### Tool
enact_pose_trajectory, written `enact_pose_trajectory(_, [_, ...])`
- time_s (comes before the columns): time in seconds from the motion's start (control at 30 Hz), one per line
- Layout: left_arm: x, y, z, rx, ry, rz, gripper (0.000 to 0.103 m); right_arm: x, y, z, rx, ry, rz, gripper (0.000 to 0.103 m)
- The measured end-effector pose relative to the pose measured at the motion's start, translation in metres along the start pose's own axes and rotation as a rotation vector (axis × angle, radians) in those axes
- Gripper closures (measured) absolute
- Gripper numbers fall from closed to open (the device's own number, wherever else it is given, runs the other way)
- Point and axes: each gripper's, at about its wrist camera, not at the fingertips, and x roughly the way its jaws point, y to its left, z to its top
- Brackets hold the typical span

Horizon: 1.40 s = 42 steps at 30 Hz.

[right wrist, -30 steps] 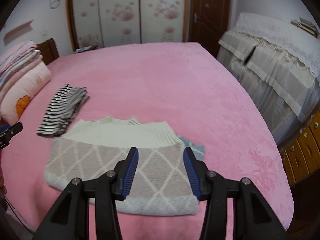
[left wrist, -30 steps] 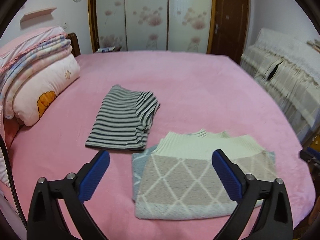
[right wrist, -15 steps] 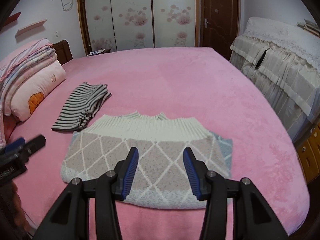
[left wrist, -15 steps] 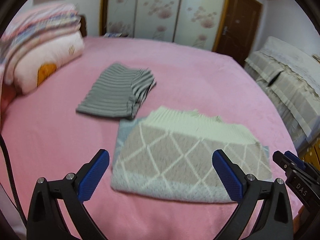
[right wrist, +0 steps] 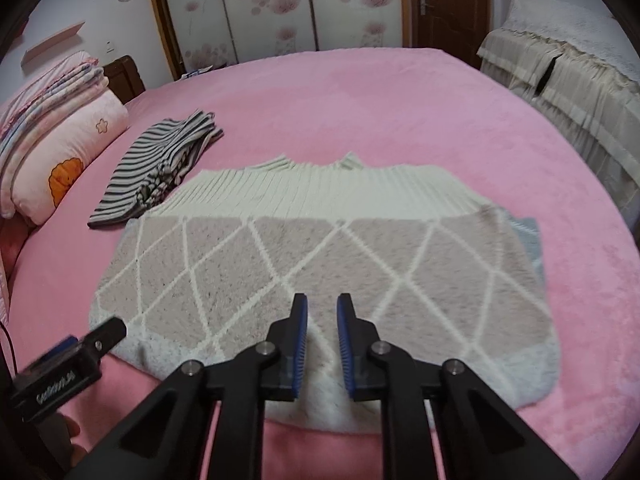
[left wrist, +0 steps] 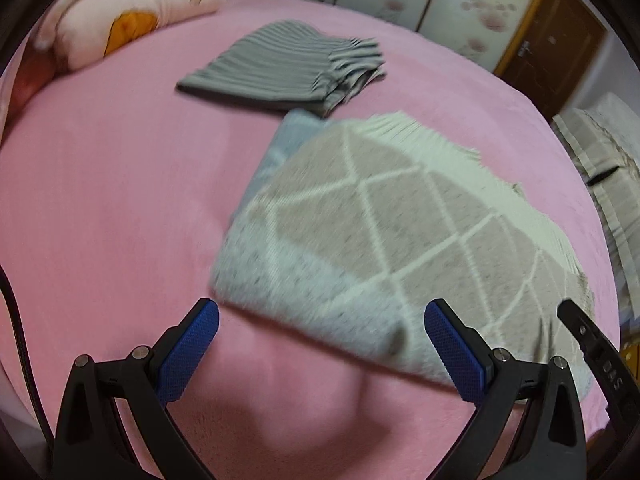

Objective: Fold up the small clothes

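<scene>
A folded sweater (left wrist: 380,220) (right wrist: 320,248), grey-beige with white diamond lines, a cream ribbed band and a light blue layer under it, lies on the pink bed (right wrist: 360,100). My left gripper (left wrist: 320,340) is wide open just above the sweater's near left corner, its right pad over the near hem and its left pad over bare blanket. My right gripper (right wrist: 322,300) hovers over the middle of the near hem. Its jaws are closing to a narrow gap, and I see no fabric pinched between them. A folded striped garment (left wrist: 280,68) (right wrist: 160,164) lies beyond the sweater to the left.
Stacked pillows and quilts (right wrist: 60,152) fill the bed's left end. Cloth-covered furniture (right wrist: 560,80) stands off the right side, wardrobe doors (right wrist: 280,8) behind. Open pink blanket (left wrist: 100,200) spreads left of the sweater. A person's hand (right wrist: 68,440) shows at the lower left.
Both grippers have come down close to the sweater's near edge. The right gripper's jaws have narrowed from a medium gap to a slim one. The left gripper has rolled and stays wide open.
</scene>
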Motion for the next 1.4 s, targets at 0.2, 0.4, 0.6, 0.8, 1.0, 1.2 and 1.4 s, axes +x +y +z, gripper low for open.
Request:
enact_pose_trajectory(0.2, [0.009,0.015,-0.013,-0.026,0.038,0.005,0.001,0.027,0.010,0.000,-0.033,0.022,-0.003,0.093])
enact_pose_trajectory(0.4, [0.016,0.022,-0.024,-0.040,0.077,-0.007,0.001,0.036,0.011,-0.007,-0.048,0.025,-0.014,0.093])
enact_pose_trajectory(0.6, [0.017,0.026,-0.036,-0.046,0.108,-0.044,0.001,0.036,0.008,-0.008,-0.030,0.035,0.003,0.093])
enact_pose_trajectory(0.8, [0.010,0.043,-0.044,-0.196,0.103,-0.221,0.001,0.036,0.009,-0.012,-0.036,0.027,0.000,0.093])
enact_pose_trajectory(1.0, [0.024,0.056,-0.042,-0.347,0.107,-0.396,0.001,0.035,0.007,-0.013,-0.025,0.024,0.007,0.093])
enact_pose_trajectory(1.2, [0.037,0.042,-0.034,-0.306,0.030,-0.408,0.001,0.035,0.009,-0.014,-0.032,0.016,-0.001,0.092])
enact_pose_trajectory(1.4, [0.055,0.032,-0.017,-0.317,-0.015,-0.461,0.001,0.035,0.008,-0.016,-0.029,0.011,0.005,0.092])
